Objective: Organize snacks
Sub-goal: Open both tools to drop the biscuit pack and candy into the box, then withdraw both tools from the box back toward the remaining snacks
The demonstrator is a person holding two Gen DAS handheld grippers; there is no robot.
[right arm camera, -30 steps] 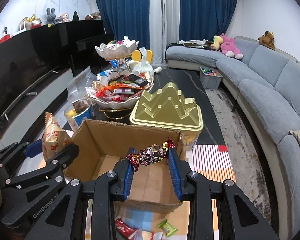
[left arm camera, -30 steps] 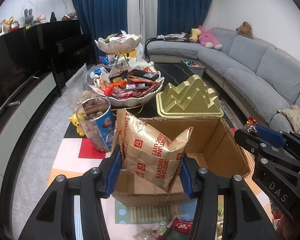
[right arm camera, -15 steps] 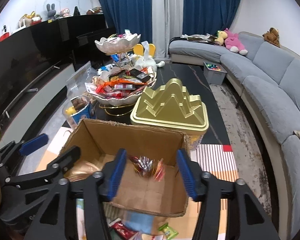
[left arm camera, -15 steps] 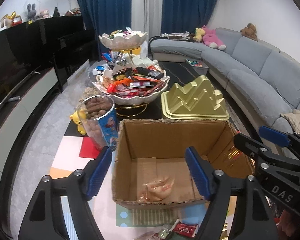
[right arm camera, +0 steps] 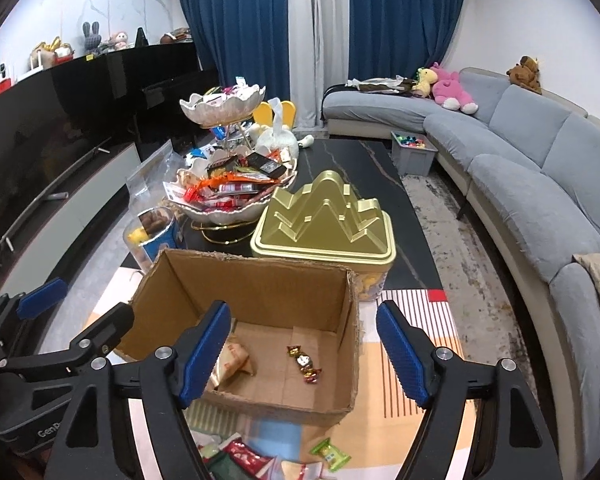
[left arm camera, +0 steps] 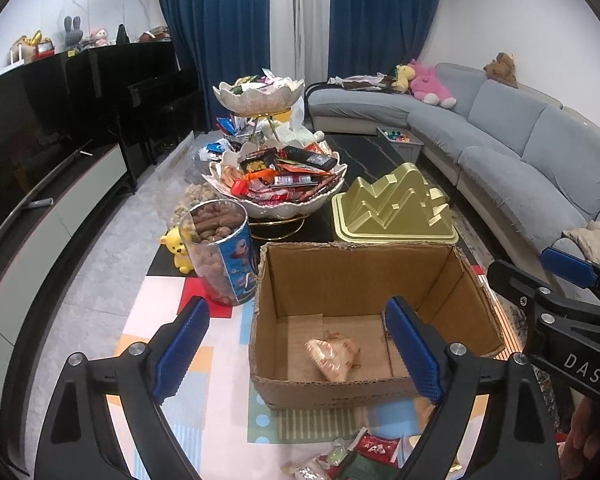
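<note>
Hovering over the box [left arm camera: 364, 280], both sets of fingers [left arm camera: 296, 356] [right arm camera: 304, 352] have just opened, empty; biscuit bag [left arm camera: 332, 354] and candy [right arm camera: 304, 364] lie inside. Reaching for loose snacks [right arm camera: 328, 454] at six o'clock, I could knock it.

1. Dark marble coffee table [right arm camera: 356, 168]: near end under a colourful patterned mat [left arm camera: 148, 344].
2. On mat: cardboard box [left arm camera: 364, 276], clear snack jar [left arm camera: 220, 252], loose wrapped snacks [right arm camera: 260, 456].
3. On bare marble: gold mountain-shaped tin [right arm camera: 324, 220], tiered snack bowl stand [left arm camera: 276, 188], grey bin [right arm camera: 412, 152].
</note>
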